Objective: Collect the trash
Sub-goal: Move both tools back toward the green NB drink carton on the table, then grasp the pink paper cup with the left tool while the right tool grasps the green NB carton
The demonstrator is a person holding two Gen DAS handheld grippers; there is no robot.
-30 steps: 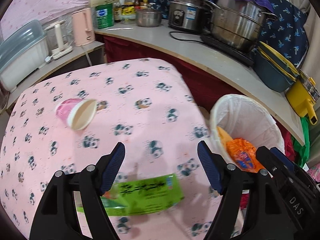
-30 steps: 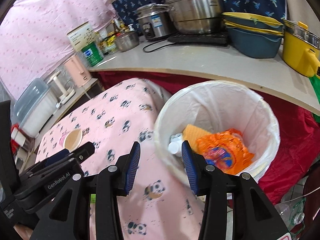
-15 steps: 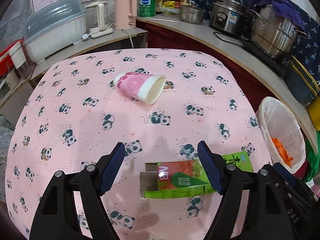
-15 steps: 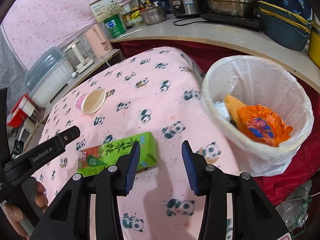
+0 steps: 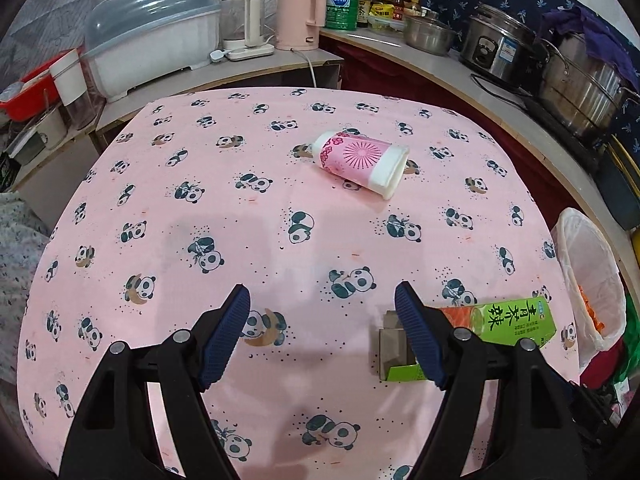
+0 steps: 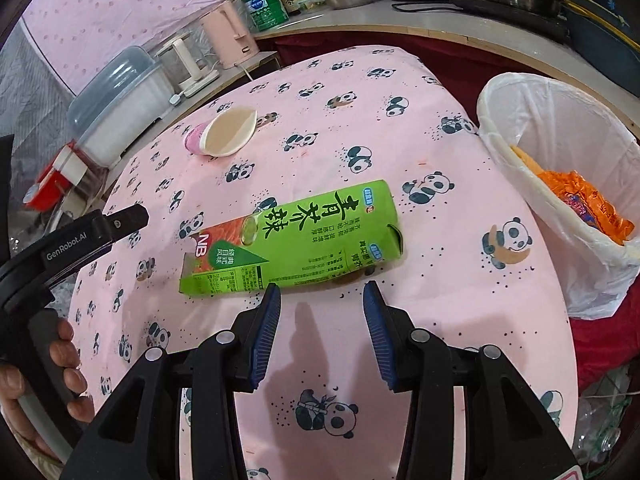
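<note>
Green carton (image 6: 292, 240) — now before right gripper (image 6: 322, 300)

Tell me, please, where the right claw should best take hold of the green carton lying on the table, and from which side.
Grip the green carton across its narrow width near the middle, coming from above. It lies flat on the pink panda tablecloth, so only its long edges are exposed. The right claw hangs open just short of it, probably wide enough if turned across the carton.
</note>
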